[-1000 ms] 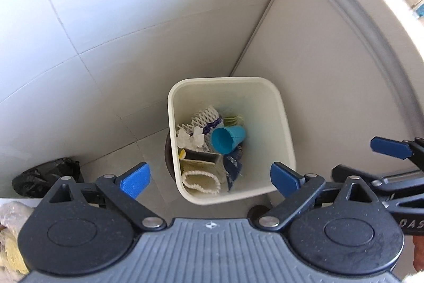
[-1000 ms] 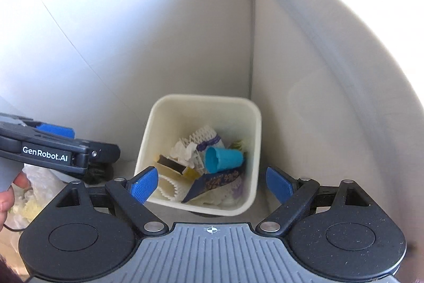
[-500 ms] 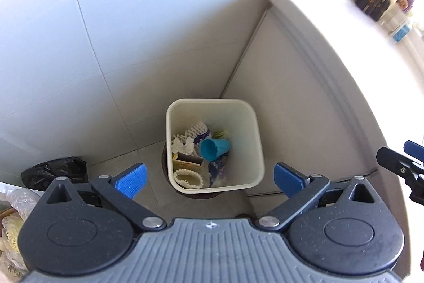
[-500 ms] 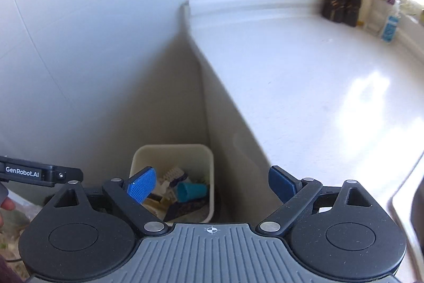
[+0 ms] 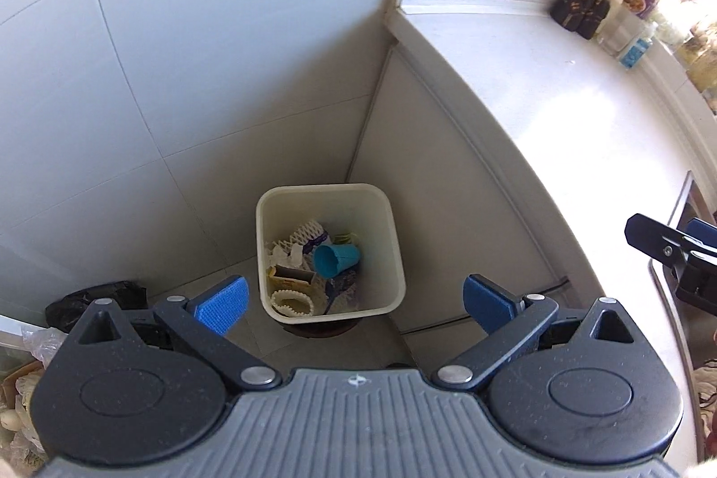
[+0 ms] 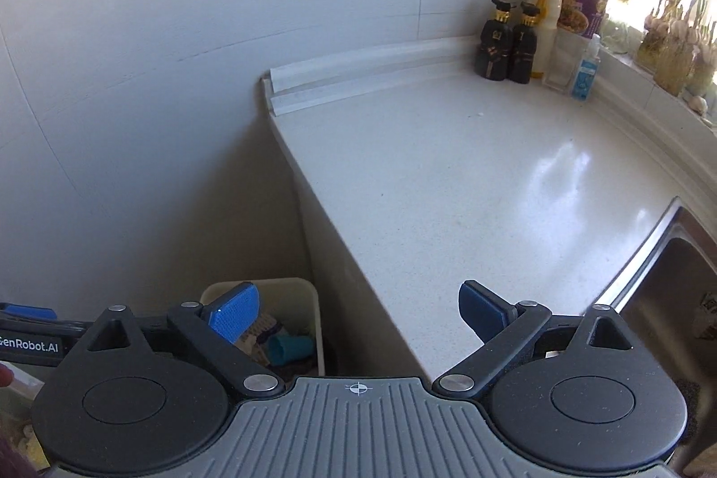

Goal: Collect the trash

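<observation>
A cream square trash bin [image 5: 385,236] stands on the floor in the corner beside the counter. It holds a blue paper cup [image 5: 336,259], white foam netting, a brown carton and dark wrappers. My left gripper [image 5: 354,303] is open and empty, high above the bin. My right gripper [image 6: 356,310] is open and empty, raised over the counter edge; the bin [image 6: 309,299] shows low between its fingers. The right gripper also shows at the right edge of the left wrist view [image 5: 672,254].
A white countertop [image 6: 470,182] runs to the right, with bottles [image 6: 515,39] at its back corner and a steel sink [image 6: 672,281] at the right. A black plastic bag [image 5: 98,299] lies on the floor left of the bin. Tiled wall behind.
Both grippers have risen and pulled back from the bin. The right gripper has swung right, so the counter and sink now fill its view. Both stay open.
</observation>
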Demonstrator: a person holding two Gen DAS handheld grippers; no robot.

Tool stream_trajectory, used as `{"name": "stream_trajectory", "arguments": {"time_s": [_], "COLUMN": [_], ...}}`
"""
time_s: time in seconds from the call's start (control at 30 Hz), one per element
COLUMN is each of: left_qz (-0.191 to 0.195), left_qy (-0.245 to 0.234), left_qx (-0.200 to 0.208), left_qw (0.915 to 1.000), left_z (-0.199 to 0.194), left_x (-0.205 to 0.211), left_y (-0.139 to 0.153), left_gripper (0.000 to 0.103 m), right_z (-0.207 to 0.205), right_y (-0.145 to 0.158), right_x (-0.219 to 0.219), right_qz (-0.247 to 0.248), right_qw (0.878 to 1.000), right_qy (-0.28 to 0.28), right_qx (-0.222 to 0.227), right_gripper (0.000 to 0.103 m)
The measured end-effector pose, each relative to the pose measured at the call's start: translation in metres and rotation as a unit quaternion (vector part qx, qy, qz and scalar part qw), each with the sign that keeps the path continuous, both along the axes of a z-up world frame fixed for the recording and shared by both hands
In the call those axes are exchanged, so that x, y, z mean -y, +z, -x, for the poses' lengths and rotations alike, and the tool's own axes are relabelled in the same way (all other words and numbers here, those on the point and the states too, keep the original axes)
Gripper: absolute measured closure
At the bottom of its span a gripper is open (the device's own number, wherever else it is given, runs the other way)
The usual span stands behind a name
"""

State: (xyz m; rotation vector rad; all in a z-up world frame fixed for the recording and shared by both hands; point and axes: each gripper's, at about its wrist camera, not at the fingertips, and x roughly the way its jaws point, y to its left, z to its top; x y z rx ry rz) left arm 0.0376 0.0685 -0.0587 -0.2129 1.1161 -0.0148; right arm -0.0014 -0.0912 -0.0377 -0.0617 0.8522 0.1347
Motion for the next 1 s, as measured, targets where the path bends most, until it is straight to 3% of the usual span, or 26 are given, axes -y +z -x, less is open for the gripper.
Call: {"name": "stream_trajectory", "arguments": {"time_s": [0.37,1.0], "left_qz": [-0.044,-0.077], "left_qy": [-0.045,-0.024], "left_qx": [0.016,0.019], "left_qw": [0.9979,0.9965], "left_z": [0.010,0.013], "left_x": [0.035,0.051], "left_y": [0.029,0.039], "left_gripper": [0.001,0.001], "right_z": [0.014,0.017], "right_y": [0.035,0.041], "right_x": [0.017,0.026], "right_qz": [0.006,0.015], "right_qw": [1.000,1.000], "right_qy": [-0.015,-0.016], "right_qx": [0.022,0.020], "right_gripper": [0.004,0.003]}}
